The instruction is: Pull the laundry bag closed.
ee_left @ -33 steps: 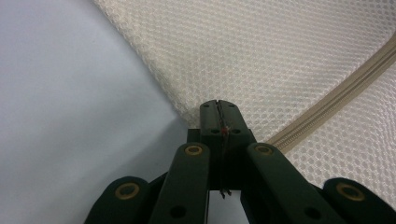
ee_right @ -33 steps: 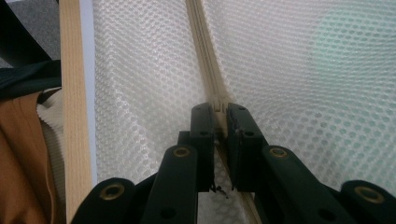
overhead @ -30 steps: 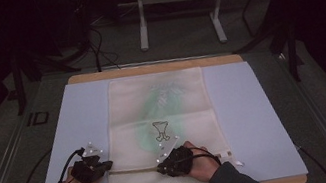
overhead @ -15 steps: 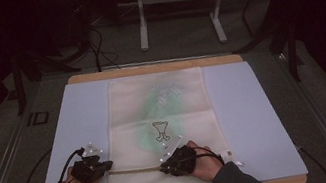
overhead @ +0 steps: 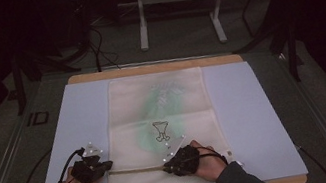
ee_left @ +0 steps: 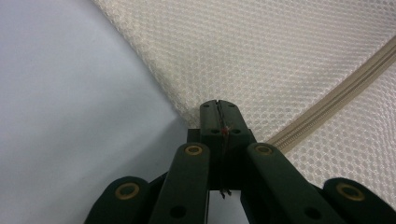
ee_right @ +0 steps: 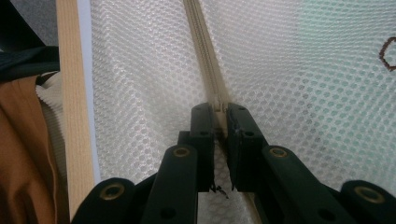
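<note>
Holding the near end of the mesh bag point(overhead: 161, 122) flat, I had my left hand-held gripper point(overhead: 94, 168) clamped on the bag's left edge, just where the zipper point(overhead: 136, 169) starts; its jaws met on the cream netting with nothing else between them. My guess was that this pinch anchored the cloth, so the zipper could be worked without the bag sliding. My right hand-held gripper point(overhead: 176, 164) sat farther along the same line, its jaws closed on the zipper, apparently on the slider, though I could not tell for certain. Beyond both, the bag lay spread on the pale mat point(overhead: 255, 105) covering the bench point(overhead: 146, 68), with a green garment showing through the mesh.
</note>
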Tool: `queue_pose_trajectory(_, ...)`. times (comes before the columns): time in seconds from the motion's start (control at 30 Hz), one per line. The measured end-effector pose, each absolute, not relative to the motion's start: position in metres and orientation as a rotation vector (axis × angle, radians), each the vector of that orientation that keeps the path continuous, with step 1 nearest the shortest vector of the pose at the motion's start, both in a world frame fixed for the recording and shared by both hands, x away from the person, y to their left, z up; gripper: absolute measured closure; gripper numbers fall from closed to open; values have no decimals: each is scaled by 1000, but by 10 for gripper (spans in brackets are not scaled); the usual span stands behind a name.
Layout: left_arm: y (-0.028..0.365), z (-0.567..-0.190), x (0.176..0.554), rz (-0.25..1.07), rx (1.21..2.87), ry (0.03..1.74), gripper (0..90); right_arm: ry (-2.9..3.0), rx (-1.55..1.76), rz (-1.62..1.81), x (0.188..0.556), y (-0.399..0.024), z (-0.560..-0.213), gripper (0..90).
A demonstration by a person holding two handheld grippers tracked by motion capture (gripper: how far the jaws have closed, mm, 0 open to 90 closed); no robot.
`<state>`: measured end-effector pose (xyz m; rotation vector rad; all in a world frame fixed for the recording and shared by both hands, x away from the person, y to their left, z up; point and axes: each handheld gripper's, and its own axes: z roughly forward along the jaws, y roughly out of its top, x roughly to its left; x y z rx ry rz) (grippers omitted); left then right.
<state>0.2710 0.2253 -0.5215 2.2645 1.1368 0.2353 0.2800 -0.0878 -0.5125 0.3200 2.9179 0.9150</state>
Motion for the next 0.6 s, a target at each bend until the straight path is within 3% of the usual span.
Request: queue_pose_trajectory(0.6, 225, -521, 271, 235, 2265, 1136, 899, 2917, 329, 897, 279, -97, -512, 822)
